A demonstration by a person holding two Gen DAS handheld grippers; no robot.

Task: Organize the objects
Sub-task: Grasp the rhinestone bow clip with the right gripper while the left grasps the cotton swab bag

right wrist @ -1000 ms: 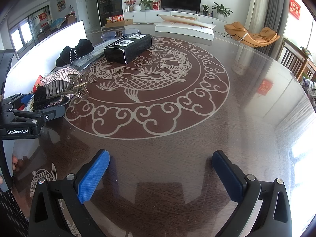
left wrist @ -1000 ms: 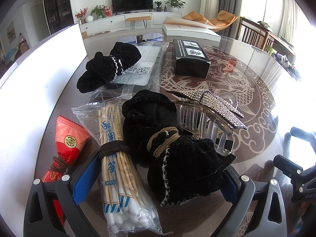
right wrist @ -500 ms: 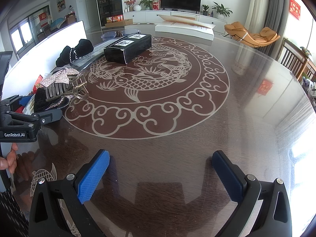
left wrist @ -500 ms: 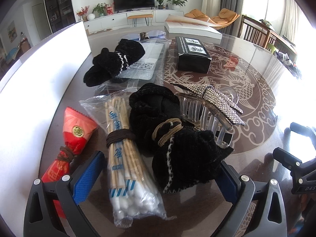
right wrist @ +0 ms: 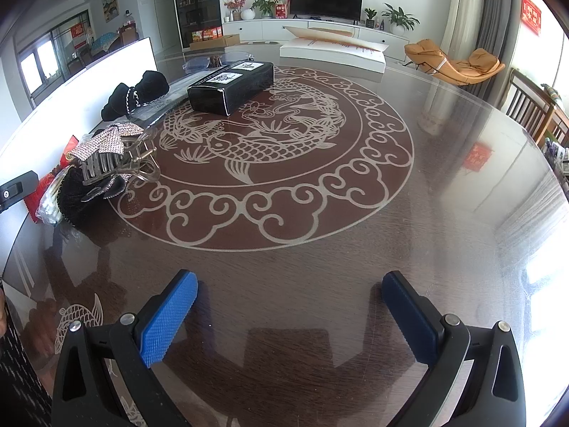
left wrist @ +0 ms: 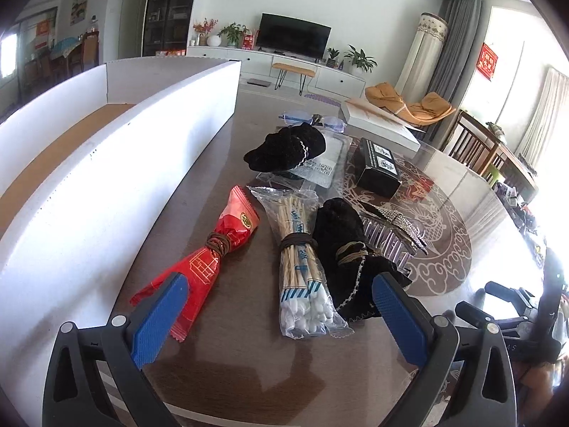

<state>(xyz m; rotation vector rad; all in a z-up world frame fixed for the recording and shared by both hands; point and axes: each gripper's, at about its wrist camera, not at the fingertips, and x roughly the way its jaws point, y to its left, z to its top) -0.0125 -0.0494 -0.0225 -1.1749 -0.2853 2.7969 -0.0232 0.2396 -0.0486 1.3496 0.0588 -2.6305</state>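
Left gripper [left wrist: 277, 315] spread wide, empty, above table [left wrist: 249, 373]. Cotton swab pack [left wrist: 300, 267] between red packet [left wrist: 209, 259] and black scrunchie [left wrist: 346, 249]; hair claw [left wrist: 393, 231] right. Right gripper [right wrist: 290, 315] released, empty.

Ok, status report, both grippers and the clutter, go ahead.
Left gripper open, empty, above cotton swab pack. Right gripper open over bare table. White box unobstructed.

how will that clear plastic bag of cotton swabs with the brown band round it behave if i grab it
The clear plastic bag of wooden cotton swabs probably feels light. The brown elastic band bundles the sticks, so the middle should stay fairly stiff. The loose film at both ends looks slippery and may crinkle or slide between the left gripper's pads.
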